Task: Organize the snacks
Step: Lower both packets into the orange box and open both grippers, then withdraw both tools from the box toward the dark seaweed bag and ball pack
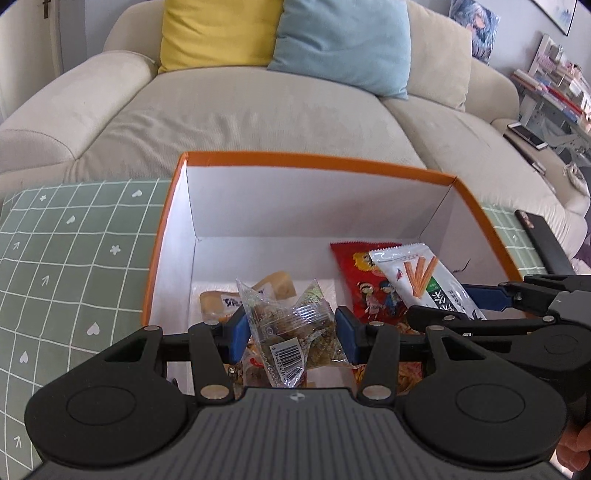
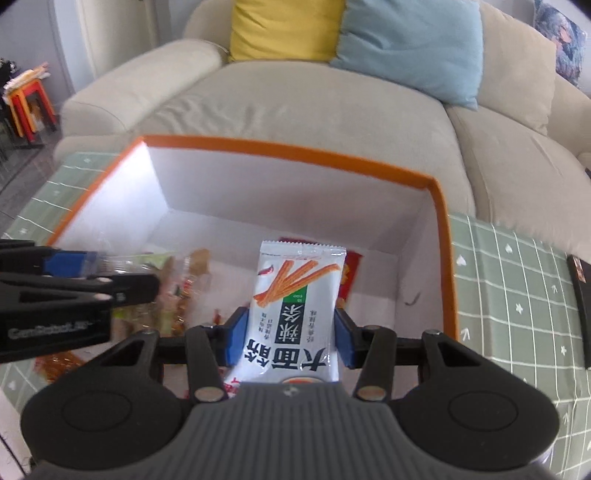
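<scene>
An orange-rimmed box (image 1: 317, 160) with white inner walls stands on the green checked tablecloth (image 1: 74, 258). My left gripper (image 1: 291, 334) is shut on a clear packet of brown snacks (image 1: 291, 332) with a barcode, held over the box's near side. My right gripper (image 2: 290, 338) is shut on a white spicy-strip packet (image 2: 295, 306), also over the box (image 2: 295, 151); that packet (image 1: 424, 280) and the right gripper (image 1: 480, 306) show at the right of the left wrist view. In the box lie a red cartoon packet (image 1: 365, 284) and a tan packet (image 1: 273, 284).
A beige sofa (image 1: 240, 118) with a yellow cushion (image 1: 218, 33) and a blue cushion (image 1: 343, 40) stands behind the table. A dark flat object (image 1: 543, 243) lies on the cloth right of the box. Orange snack packets (image 2: 59, 363) lie near the box's left front.
</scene>
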Available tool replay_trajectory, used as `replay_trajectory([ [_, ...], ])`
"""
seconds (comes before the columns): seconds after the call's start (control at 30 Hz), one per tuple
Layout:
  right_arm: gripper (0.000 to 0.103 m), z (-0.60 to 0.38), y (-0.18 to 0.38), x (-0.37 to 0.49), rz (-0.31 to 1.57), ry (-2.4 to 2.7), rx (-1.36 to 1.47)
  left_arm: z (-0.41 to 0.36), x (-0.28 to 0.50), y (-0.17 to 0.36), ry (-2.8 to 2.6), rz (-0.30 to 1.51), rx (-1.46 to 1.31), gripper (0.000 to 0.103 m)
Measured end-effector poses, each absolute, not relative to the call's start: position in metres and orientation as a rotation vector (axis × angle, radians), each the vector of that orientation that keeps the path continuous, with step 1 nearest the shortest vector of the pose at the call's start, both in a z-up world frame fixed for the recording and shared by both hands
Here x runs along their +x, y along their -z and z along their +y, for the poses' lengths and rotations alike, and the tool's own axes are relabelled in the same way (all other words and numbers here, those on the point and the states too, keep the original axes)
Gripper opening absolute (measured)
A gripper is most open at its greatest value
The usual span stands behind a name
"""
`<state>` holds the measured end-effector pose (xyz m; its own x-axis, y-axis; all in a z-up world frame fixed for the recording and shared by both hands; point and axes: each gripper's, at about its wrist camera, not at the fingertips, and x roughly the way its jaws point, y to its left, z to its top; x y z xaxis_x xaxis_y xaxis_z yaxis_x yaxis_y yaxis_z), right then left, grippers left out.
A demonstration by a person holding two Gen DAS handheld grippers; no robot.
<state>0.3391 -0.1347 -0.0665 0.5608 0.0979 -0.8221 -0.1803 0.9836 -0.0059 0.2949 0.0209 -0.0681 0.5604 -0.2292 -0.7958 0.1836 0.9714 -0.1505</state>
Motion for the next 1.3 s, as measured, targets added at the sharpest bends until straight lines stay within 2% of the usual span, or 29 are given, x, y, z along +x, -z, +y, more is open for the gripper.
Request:
replay_trajectory([
  [0.2, 0.047, -0.140, 0.083, 0.343, 1.042, -0.137, -0.063, 0.017, 0.298, 0.076, 0.252, 0.976, -0.038, 0.056],
  [0.47, 0.048, -0.142, 0.081, 0.343, 1.049, -0.128, -0.051, 0.016, 0.300, 0.073, 0.241, 0.988, -0.046, 0.058],
  [0.6, 0.049, -0.144, 0.078, 0.342, 1.043, -0.124, -0.047, 0.018, 0.298, 0.066, 0.226, 0.959, -0.067, 0.064],
  [0.7, 0.058, -0.145, 0.073, 0.339, 1.025, -0.119, -0.051, 0.020, 0.294, 0.058, 0.221, 0.931, -0.076, 0.072],
  [0.77, 0.071, -0.144, 0.066, 0.337, 0.999, -0.120, -0.056, 0.021, 0.292, 0.052, 0.220, 0.916, -0.085, 0.074],
  [1.3, 0.076, -0.149, 0.011, 0.285, 0.860, -0.158, -0.057, 0.019, 0.241, -0.005, 0.203, 0.758, -0.090, 0.075],
])
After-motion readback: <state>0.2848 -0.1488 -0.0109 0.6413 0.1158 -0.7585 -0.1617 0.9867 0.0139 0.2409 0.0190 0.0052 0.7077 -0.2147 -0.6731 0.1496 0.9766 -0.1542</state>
